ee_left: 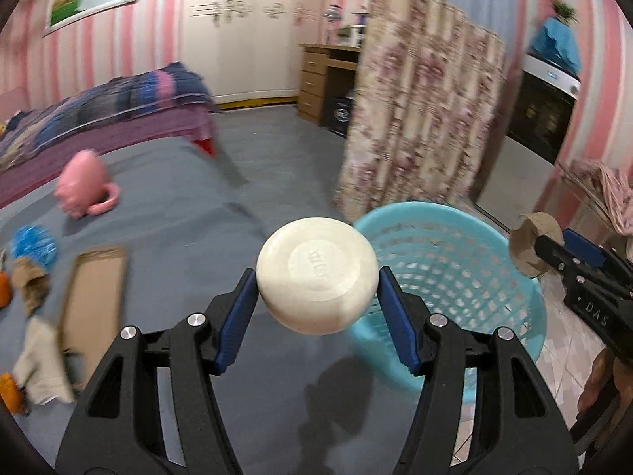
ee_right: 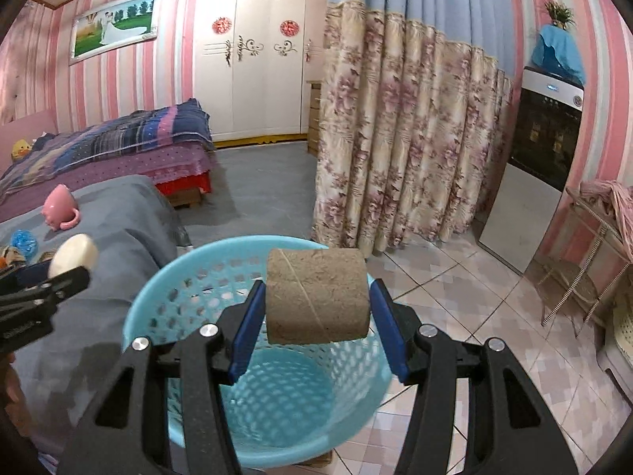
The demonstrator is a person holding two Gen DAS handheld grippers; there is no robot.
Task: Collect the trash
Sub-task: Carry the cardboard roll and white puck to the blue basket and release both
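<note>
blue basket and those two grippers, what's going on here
A person is clearing trash with a hand-held gripper in each hand. The left hand-held gripper is clamped on a pale round bar of soap, held over the grey cloth beside the blue basket. The right hand-held gripper grips a cardboard tube right above the basket's open mouth. Neither item has been dropped in yet. A pink mug and a flat cardboard piece lie on the cloth.
</note>
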